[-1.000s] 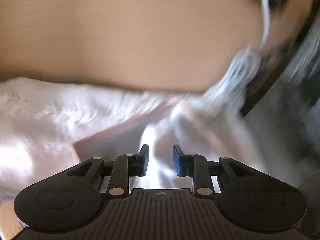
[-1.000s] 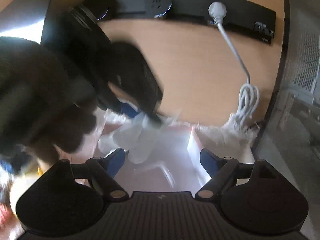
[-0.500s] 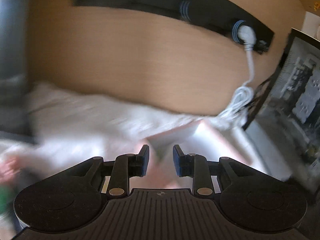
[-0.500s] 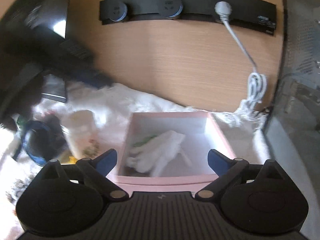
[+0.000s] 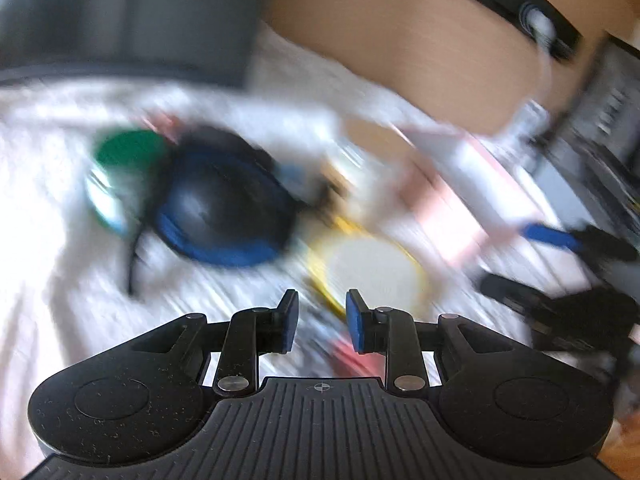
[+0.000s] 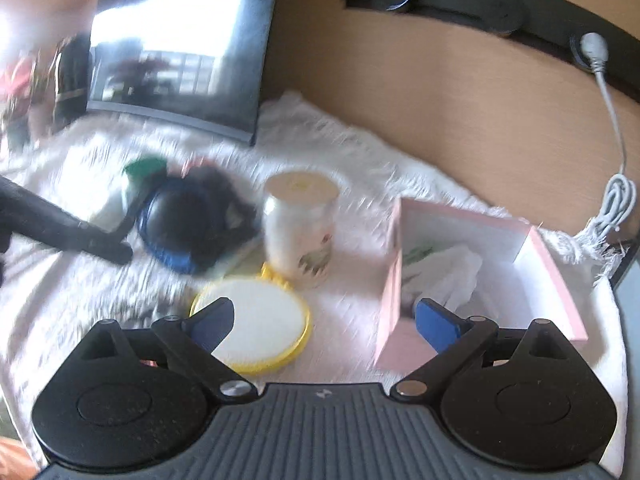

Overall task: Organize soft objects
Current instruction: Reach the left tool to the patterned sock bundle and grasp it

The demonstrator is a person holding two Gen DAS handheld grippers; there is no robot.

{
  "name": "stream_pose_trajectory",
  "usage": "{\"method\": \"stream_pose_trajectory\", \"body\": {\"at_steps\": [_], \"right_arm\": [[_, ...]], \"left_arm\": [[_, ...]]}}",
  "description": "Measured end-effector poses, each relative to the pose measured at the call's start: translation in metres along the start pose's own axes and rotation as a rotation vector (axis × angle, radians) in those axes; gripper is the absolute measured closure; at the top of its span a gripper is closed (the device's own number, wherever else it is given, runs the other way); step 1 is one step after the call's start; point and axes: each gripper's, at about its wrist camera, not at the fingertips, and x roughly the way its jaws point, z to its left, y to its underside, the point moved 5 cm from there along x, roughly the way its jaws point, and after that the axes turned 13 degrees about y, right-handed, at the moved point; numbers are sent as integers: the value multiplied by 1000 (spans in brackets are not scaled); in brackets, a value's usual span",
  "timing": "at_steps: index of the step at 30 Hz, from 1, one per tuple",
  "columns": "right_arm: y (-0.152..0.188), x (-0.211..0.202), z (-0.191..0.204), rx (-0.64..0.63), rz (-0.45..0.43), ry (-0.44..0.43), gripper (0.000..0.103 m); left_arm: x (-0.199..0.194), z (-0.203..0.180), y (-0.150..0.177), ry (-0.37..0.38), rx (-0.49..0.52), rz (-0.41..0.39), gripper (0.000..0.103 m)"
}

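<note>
Since half a second ago both views have swung leftward: the pink box (image 6: pixel 476 264) that sat centred ahead of the right claw (image 6: pixel 326 322) now lies to its right, and the left claw (image 5: pixel 319 322), earlier over the box, now hangs over the clutter on the white fluffy cloth (image 6: pixel 60 312). The right claw's jaws have just been opening and stand spread wide with nothing between them. The left claw's jaws stand narrowly apart, with nothing gripped that the blurred view shows.

One pink box stands open; inside lies one crumpled white soft item (image 6: pixel 444 268), with a greenish bit beside it, too blurred to name. To the left of the box stand one pale jar with a cream lid (image 6: pixel 300 224), one round yellow-rimmed white pad (image 6: pixel 260 328) lying flat just in front of the jar, one dark round thing with a blue rim (image 6: pixel 188 224) and one green-capped container (image 6: pixel 144 176) behind it.

Farther out, one dark monitor (image 6: pixel 180 52) stands on the cloth at the back, and one white cable (image 6: pixel 612 120) hangs from one black socket strip (image 6: pixel 460 0) on the wooden wall (image 6: pixel 440 92).
</note>
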Motion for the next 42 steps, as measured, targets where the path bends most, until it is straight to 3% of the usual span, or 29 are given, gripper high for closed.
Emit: {"method": "stream_pose_trajectory", "body": {"at_steps": [3, 8, 11, 14, 21, 30, 33, 36, 39, 42], "right_arm": [[11, 2, 9, -28, 37, 19, 5], [27, 5, 16, -64, 71, 36, 5], [42, 9, 19, -126, 56, 63, 5], [61, 18, 14, -147, 59, 92, 5], [94, 24, -23, 13, 77, 68, 5], [102, 14, -32, 60, 49, -2, 5], [102, 16, -32, 66, 61, -27, 5], [102, 21, -35, 88, 97, -56, 5], [104, 23, -39, 120, 117, -87, 4], [104, 22, -40, 135, 117, -111, 3]], "left_arm": [[14, -18, 28, -11, 8, 67, 74], [30, -15, 44, -166, 29, 109, 74], [25, -7, 52, -232, 55, 132, 65], [6, 3, 60, -287, 45, 130, 64], [-12, 5, 55, -293, -89, 50, 67], [-12, -10, 34, -440, -189, -132, 68], [5, -11, 28, -510, -222, -147, 68], [23, -13, 25, -491, -270, -149, 68], [45, -20, 27, -450, -241, -93, 65], [38, -29, 35, -534, -180, -130, 64]]}}
